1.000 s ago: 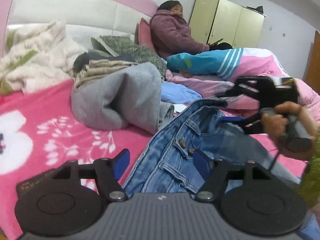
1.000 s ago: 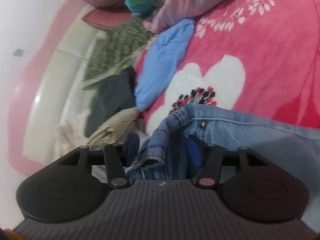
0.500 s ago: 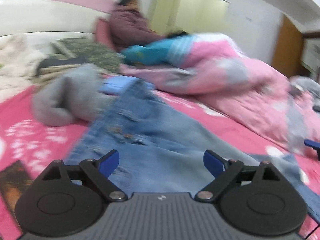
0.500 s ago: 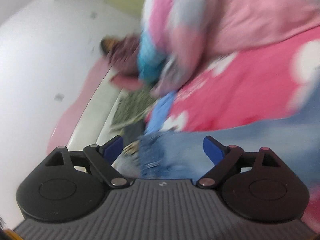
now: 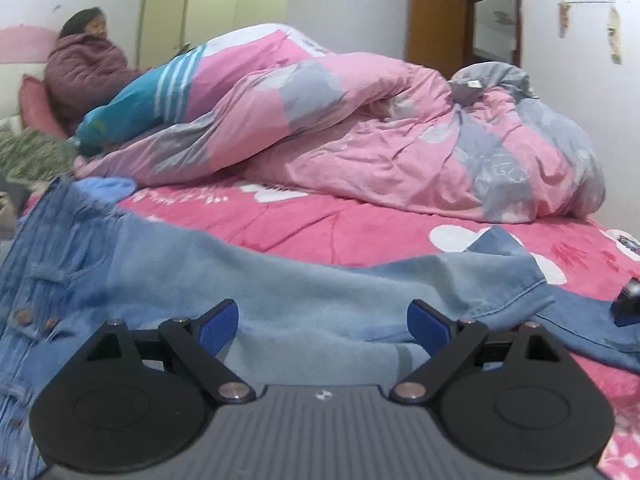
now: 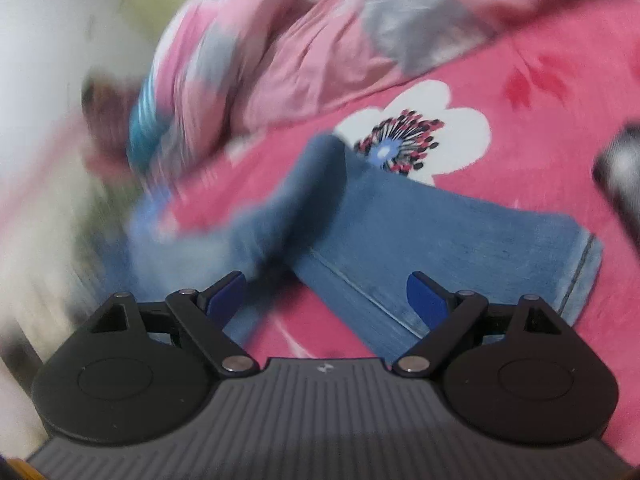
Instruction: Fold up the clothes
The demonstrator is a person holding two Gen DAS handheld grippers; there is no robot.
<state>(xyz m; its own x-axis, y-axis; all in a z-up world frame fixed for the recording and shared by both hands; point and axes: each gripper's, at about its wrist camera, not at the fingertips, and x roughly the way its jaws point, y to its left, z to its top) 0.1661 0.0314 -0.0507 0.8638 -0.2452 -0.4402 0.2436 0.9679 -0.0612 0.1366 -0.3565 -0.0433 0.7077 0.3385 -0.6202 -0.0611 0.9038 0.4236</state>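
The faded blue denim jeans [image 5: 280, 292] lie spread flat on the bright pink flowered bedsheet [image 5: 340, 228], stretching from 9 to 3 o'clock past the left gripper [image 5: 322, 322], whose jaws stand spread and empty, while the right gripper [image 6: 326, 298], likewise spread and empty, hovers over a leg hem at 2 o'clock.

Jeans [image 5: 304, 292]: faded blue denim. Bedsheet [image 5: 340, 232]: hot pink, white flowers. Quilt [image 5: 360, 132], twelve o'clock: pale pink, grey patches.
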